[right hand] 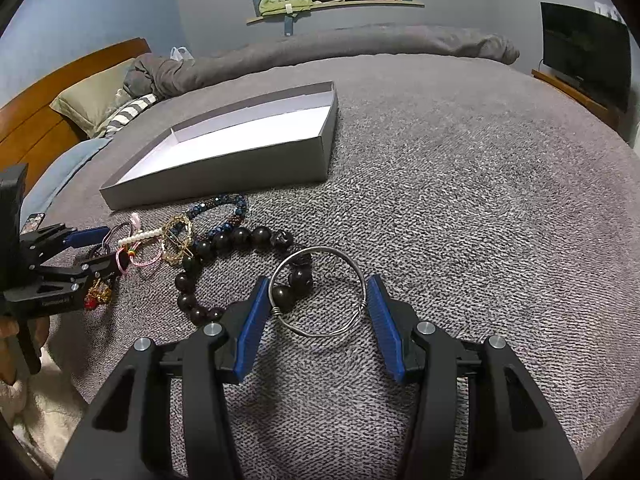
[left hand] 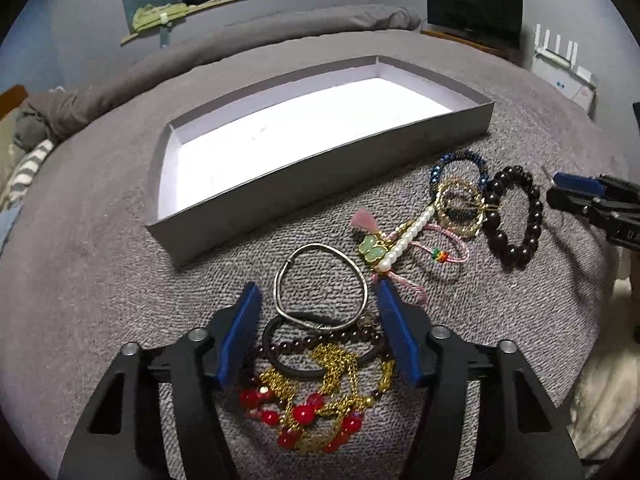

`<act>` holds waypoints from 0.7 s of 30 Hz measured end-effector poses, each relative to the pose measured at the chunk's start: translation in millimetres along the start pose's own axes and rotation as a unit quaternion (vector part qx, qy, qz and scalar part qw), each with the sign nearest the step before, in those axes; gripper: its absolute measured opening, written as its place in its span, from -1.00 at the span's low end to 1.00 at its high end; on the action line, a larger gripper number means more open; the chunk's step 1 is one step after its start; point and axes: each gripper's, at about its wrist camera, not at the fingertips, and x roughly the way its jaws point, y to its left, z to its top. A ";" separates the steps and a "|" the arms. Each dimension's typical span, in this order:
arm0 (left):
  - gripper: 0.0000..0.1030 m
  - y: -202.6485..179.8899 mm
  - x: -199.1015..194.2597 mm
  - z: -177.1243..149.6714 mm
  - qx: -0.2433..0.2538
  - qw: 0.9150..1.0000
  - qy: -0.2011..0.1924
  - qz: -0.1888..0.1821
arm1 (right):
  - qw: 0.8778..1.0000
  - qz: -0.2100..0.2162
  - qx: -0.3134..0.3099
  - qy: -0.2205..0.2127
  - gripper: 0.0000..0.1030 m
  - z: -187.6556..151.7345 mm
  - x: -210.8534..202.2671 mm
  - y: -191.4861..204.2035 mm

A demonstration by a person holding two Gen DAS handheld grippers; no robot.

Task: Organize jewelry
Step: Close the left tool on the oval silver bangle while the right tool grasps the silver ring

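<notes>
**Step in hand.** Judged as the pick-up stage: the loose pieces are to go into the gray box (left hand: 320, 176), which holds nothing yet. To do it well, the left gripper (left hand: 318, 320) should take one piece only. The silver bangle (left hand: 316, 245) lies over a black hair tie (left hand: 296, 370), a gold chain (left hand: 336, 360) and red beads (left hand: 304, 414). A closing grip risks dragging that tangle along, so pinching the bangle's far arc, clear of the heap, looks safer.

**Left tool.** In the lower centre of the left wrist view, the blue pads stand about half spread either side of the silver bangle. A gap shows on each side, so nothing is gripped.

**Right tool.** In the lower centre of the right wrist view, the right gripper (right hand: 318, 312) stands about half spread around a wire bangle (right hand: 320, 249). Both pads appear to touch its sides, and it is judged pinched across its width. The shadow beneath it suggests it is lifted off the blanket (right hand: 460, 220).

**Middle ground.** A dark bead bracelet (right hand: 240, 236) lies just beyond the right tool. The remaining pieces sit clustered near it.

**Far.** The gray box sits on the blanket in the upper centre of the left view and the upper left of the right view. Its near wall is close behind the jewelry.
</notes>
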 end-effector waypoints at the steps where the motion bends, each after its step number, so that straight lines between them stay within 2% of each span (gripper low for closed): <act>1: -0.05 1.2 -0.6 -0.6 -0.004 1.000 -0.002 -0.007 | 1.000 -0.001 -0.001 0.000 -0.03 -0.6 0.4 0.6; 11: -0.06 9.7 -17.8 -4.8 -0.021 1.000 -0.019 -0.008 | 1.000 -0.007 -0.006 -0.008 -0.03 -2.3 -2.8 0.8; 21: -0.06 10.3 -54.8 6.2 -0.024 0.998 -0.061 -0.008 | 0.999 -0.020 -0.014 -0.028 -0.03 5.2 -10.5 10.7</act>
